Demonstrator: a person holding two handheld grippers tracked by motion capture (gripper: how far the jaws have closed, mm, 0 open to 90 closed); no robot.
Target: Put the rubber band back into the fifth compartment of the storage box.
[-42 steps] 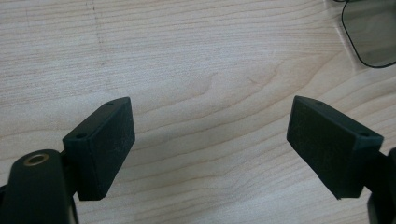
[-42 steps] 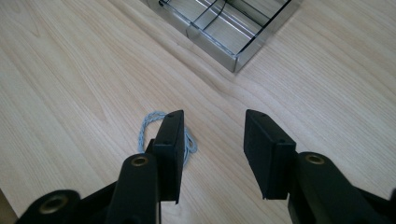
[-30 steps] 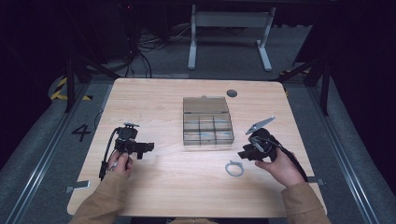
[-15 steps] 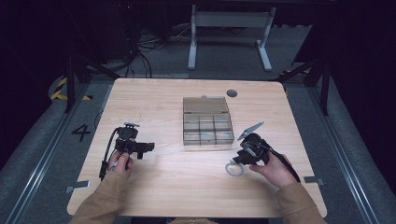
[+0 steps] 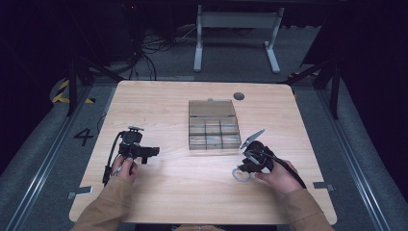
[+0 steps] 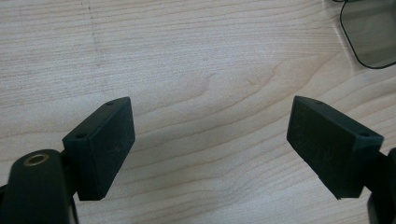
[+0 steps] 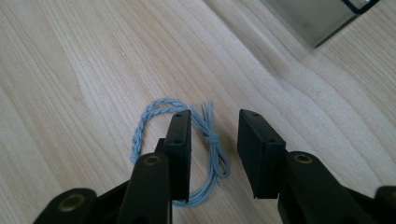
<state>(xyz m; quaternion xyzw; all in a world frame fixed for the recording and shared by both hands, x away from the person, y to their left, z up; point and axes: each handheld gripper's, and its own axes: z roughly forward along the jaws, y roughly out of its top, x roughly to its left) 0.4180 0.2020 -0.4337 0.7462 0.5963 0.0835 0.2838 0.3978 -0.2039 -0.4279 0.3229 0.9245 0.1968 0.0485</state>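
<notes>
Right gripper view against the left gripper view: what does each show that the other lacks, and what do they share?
Right gripper view: a grey-blue braided cord loop with a knot lying on the table, the right gripper open and straddling its knotted side, one jaw set inside the loop. Left gripper view: the left gripper wide open over bare wood, nothing between its jaws. Both: the light wooden table and a corner of the clear compartment box at top right.
</notes>
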